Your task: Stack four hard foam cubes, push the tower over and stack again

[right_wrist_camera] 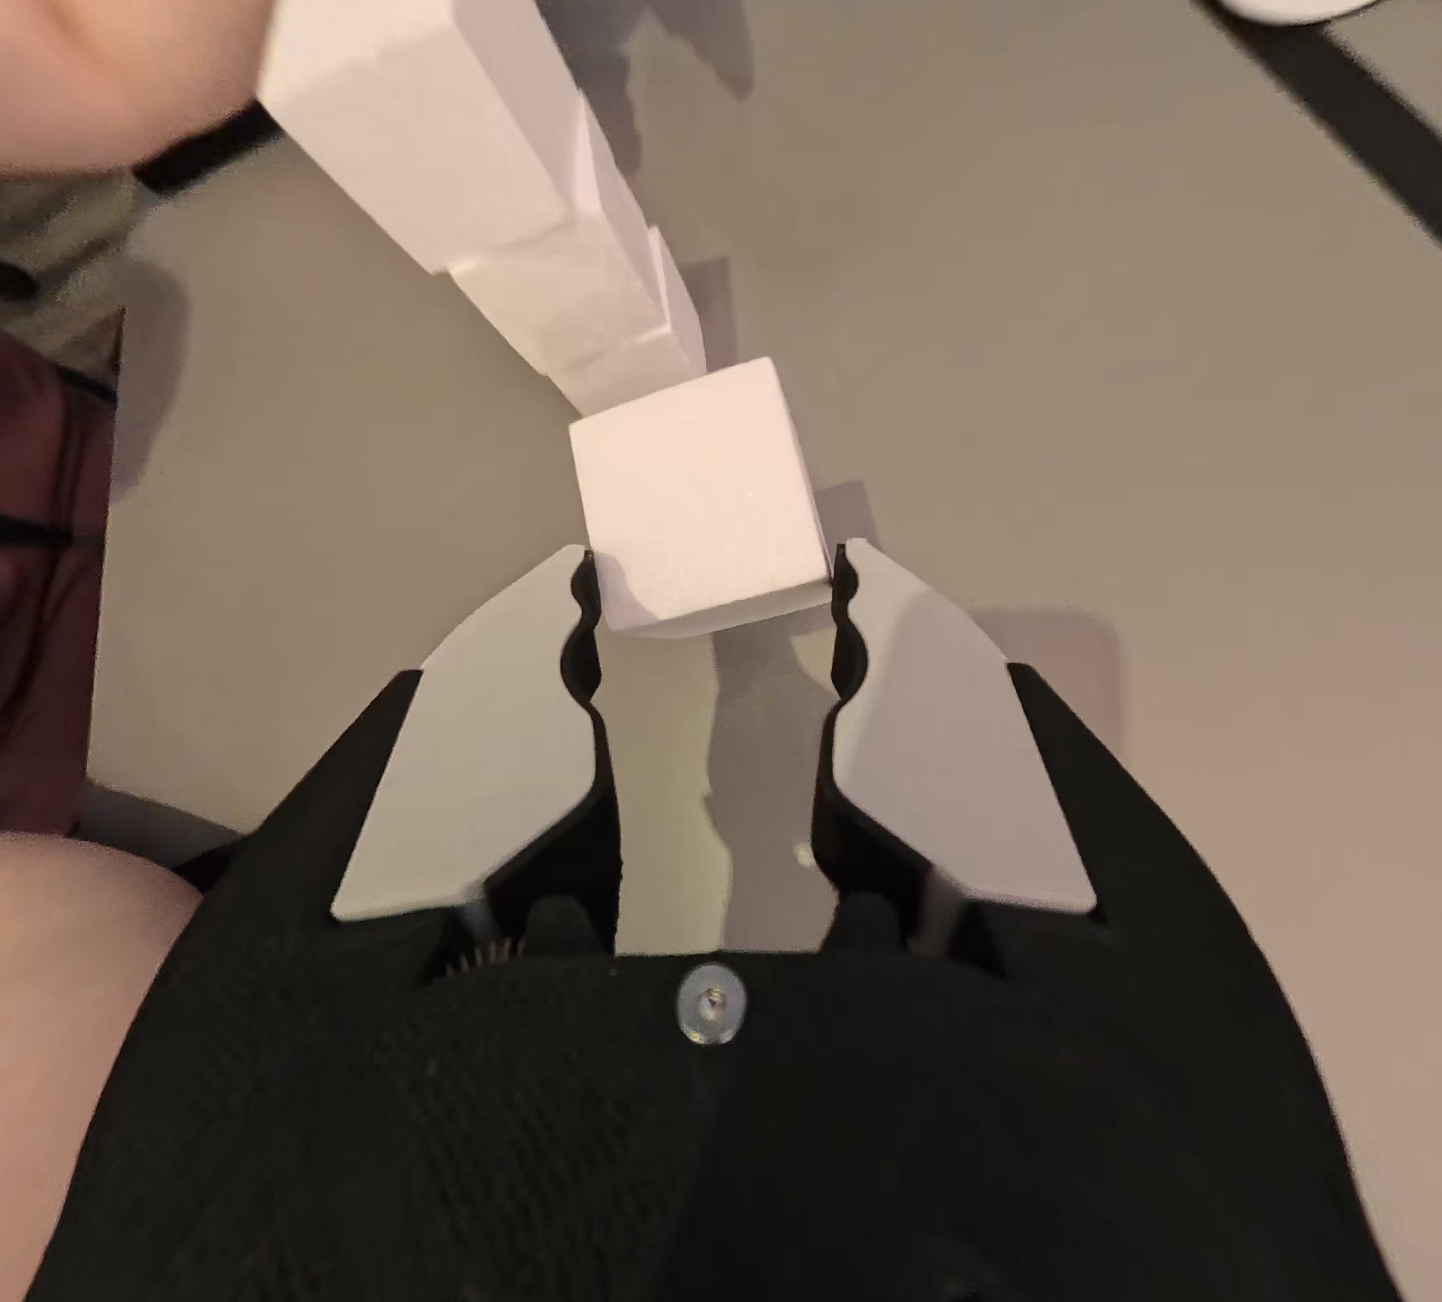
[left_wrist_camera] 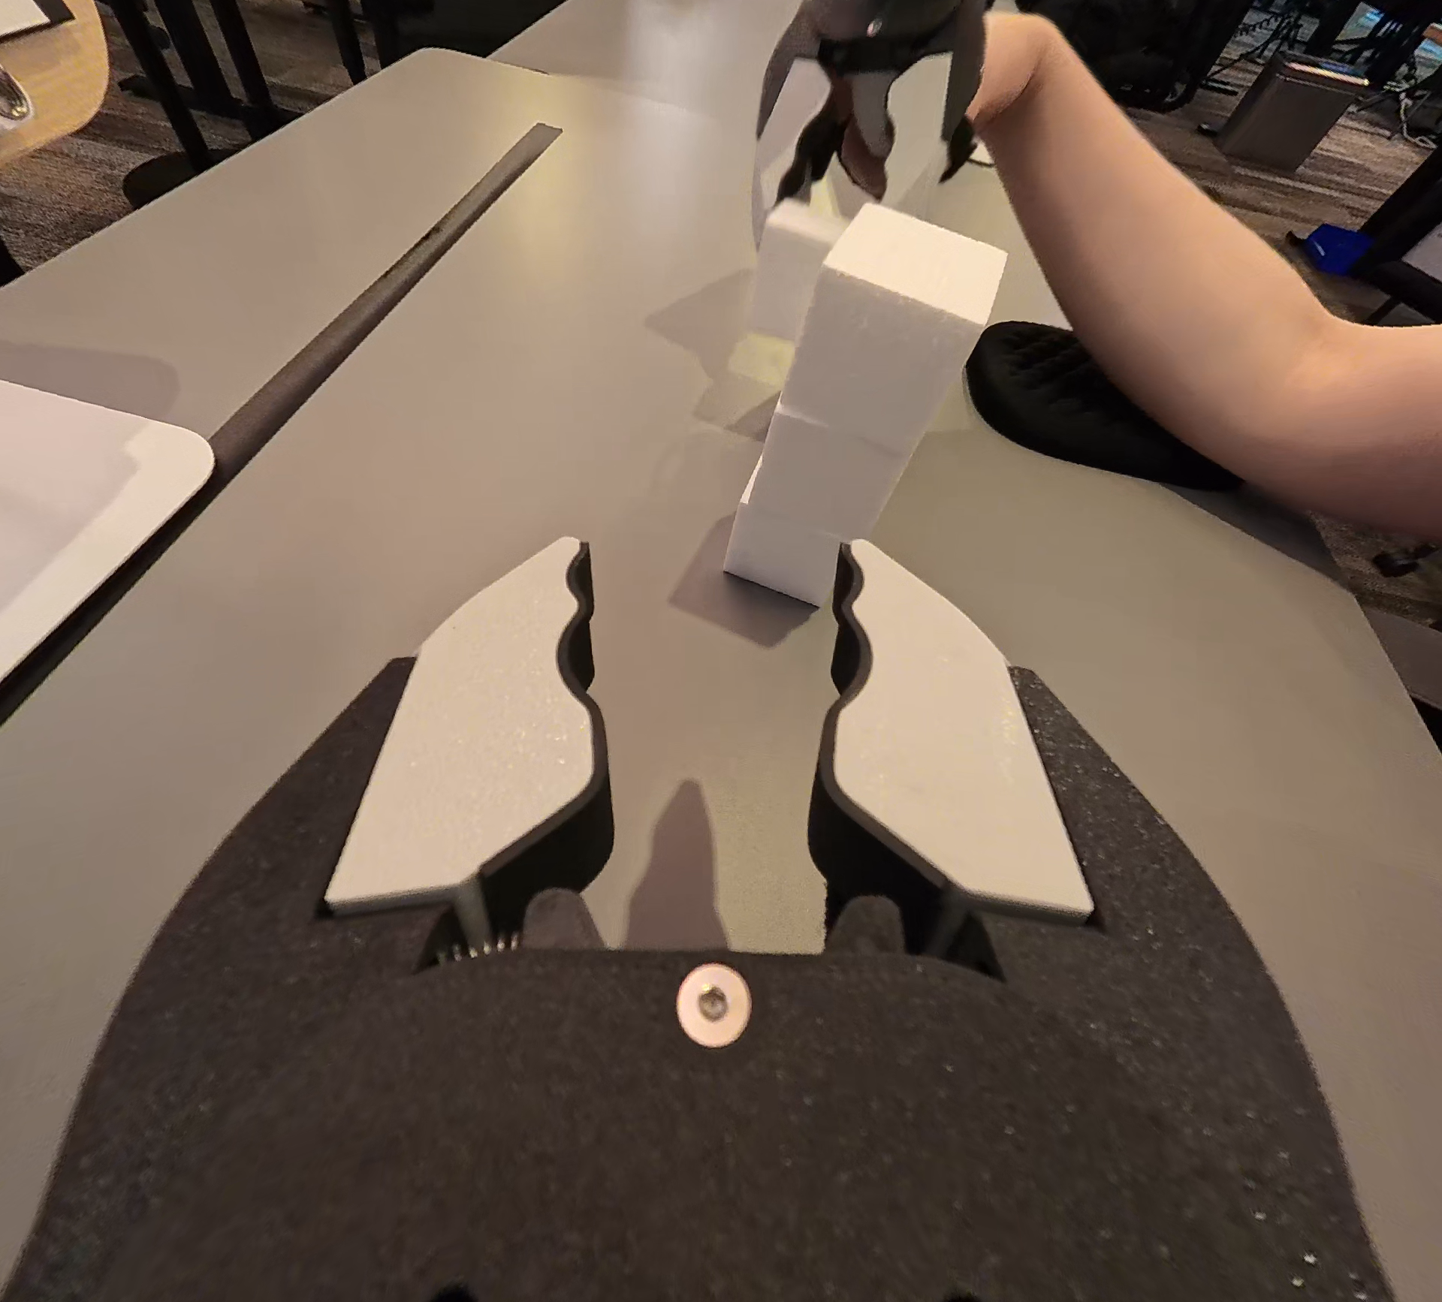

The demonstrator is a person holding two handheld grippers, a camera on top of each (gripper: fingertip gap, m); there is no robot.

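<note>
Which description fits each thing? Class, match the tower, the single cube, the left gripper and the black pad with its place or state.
Things:
1. tower
2. single cube
3. left gripper
4. black pad

Places or states:
a. lies below the person's forearm
b. sits between the fingertips of the right gripper
c. open, holding nothing
d. stands three cubes high on the grey table

Pairs: 1-d, 2-b, 3-c, 4-a

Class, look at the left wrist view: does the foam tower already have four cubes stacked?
No. The tower shows three cubes; the right gripper is over the fourth cube beyond it.
</note>
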